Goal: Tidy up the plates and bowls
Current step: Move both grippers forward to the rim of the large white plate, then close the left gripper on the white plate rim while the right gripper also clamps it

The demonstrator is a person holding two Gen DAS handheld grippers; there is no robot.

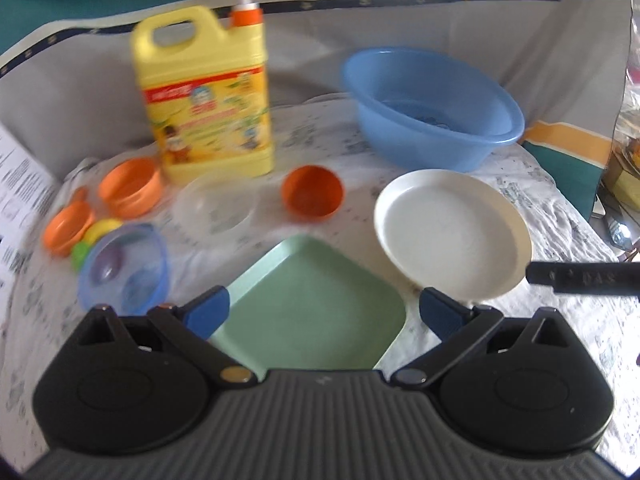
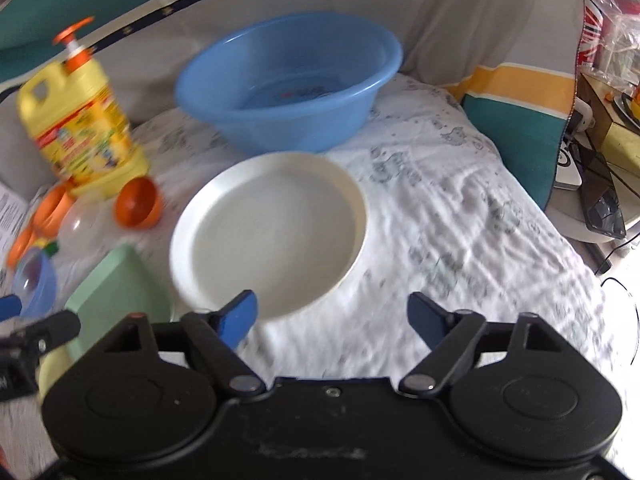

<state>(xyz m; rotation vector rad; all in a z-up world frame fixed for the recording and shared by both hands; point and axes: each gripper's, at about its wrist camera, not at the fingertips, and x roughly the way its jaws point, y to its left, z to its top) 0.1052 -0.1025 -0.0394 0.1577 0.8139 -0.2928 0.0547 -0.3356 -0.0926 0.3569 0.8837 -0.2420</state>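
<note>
Here both grippers, left (image 1: 324, 312) and right (image 2: 332, 316), hang with jaws released near the white plate (image 2: 272, 232), green plate (image 1: 308, 304) beside it, ready to stack.

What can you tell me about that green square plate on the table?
The green square plate is pale mint, matte like plastic, with rounded corners and a raised rim. It is empty and lies flat on the white patterned cloth, one corner pointing away from the left gripper, whose open blue fingers flank it without clearly touching. The white round plate sits close beside it; whether they touch is unclear.
</note>
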